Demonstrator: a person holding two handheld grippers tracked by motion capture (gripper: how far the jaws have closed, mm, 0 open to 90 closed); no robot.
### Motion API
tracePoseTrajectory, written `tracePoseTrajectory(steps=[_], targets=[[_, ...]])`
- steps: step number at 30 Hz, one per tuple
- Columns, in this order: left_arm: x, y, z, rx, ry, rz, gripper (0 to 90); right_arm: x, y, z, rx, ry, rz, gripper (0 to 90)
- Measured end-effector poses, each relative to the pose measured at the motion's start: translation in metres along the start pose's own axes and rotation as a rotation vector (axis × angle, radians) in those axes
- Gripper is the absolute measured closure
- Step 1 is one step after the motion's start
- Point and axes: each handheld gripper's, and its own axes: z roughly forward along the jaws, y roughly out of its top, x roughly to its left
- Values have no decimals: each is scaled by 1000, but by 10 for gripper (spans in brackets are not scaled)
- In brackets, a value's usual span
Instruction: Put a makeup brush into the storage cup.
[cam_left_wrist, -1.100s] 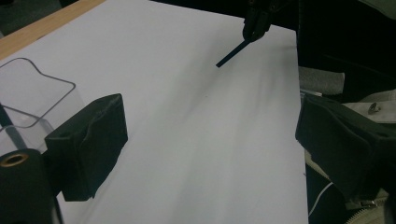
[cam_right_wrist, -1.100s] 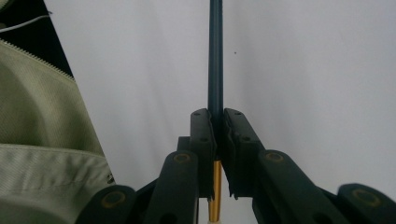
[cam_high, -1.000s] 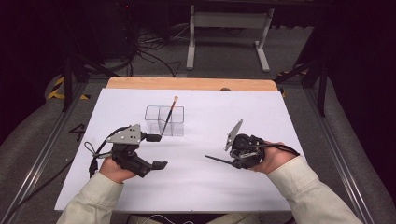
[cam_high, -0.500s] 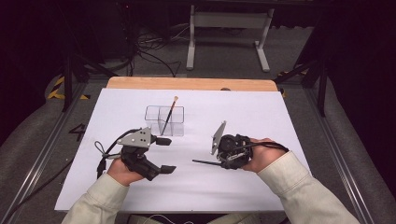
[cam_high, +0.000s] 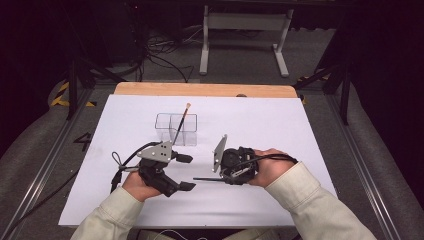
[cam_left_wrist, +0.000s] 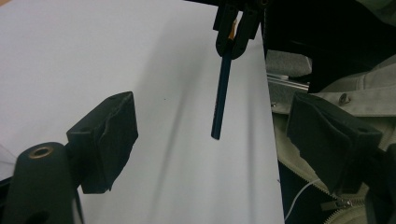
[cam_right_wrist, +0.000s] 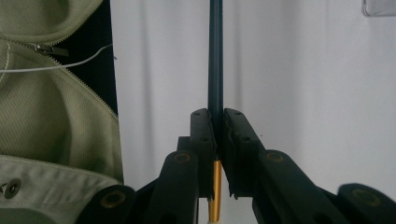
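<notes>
Above the white table (cam_high: 280, 125), a dark pencil (cam_left_wrist: 221, 93) is clamped near its gold ferrule by the right gripper (cam_right_wrist: 215, 126) and presented shaft-first towards the left gripper (cam_high: 184, 172), whose jaws are spread wide, presumably for a handover.

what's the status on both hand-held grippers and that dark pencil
Right hand-held gripper shut on dark pencil, held above the white sheet. Left hand-held gripper open, jaws wide, empty. Clear holder behind, nothing in the way.
</notes>
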Motion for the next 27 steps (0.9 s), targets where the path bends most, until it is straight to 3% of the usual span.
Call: tracePoseTrajectory(steps=[7,19,27], targets=[[1,-1,3,14,-37,-5,252,1,10,3,-15,2,-22,830],[4,-3,8,46,-66,-6,346,2,18,0,-31,-16,-44,831],[4,-5,8,65,-84,5,545,3,18,0,-29,-19,-61,830]])
